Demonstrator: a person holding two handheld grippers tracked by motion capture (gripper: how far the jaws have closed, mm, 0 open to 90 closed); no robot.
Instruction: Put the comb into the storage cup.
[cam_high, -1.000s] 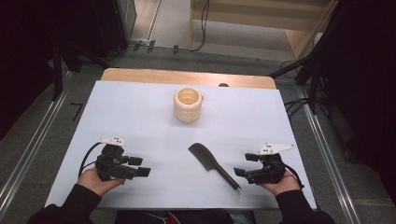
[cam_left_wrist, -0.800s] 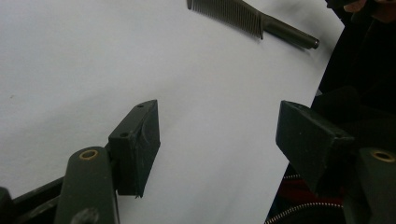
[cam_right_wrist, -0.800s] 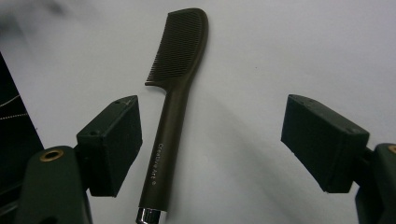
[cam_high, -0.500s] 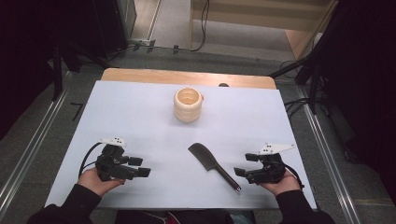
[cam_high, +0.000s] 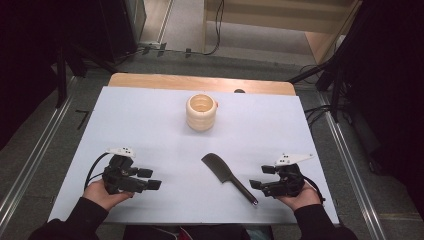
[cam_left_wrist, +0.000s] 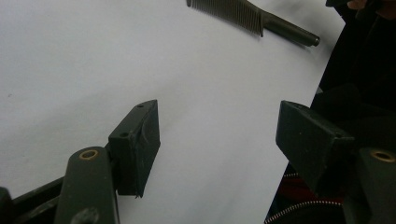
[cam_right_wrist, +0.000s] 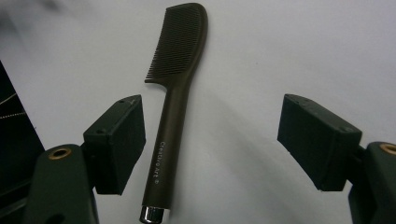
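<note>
High view comparison with the picture a second ago finds both hands, the dark plastic comb (cam_high: 229, 177) and the cream ribbed ceramic cup (cam_high: 201, 112) in the same places on the white table sheet (cam_high: 150, 120); the one change is at the right gripper (cam_high: 261, 177), whose jaws have just been closing a little. They stand wide apart all the same, and in the right gripper view the comb's handle (cam_right_wrist: 168, 154) lies between them, nearer the left-hand pad, with neither pad pressing on it. The comb lies flat on the near half of the sheet, between the two hands and closer to the right one. Its long axis runs diagonally: the toothed head points away and to the left, toward the cup, and the metal-tipped handle end (cam_high: 255, 202) points to the near right, just beside the right gripper. The left gripper (cam_high: 150, 178) rests at the near left, well apart from the comb, jaws spread wide with bare sheet between them. The cup stands upright toward the far middle.
</note>
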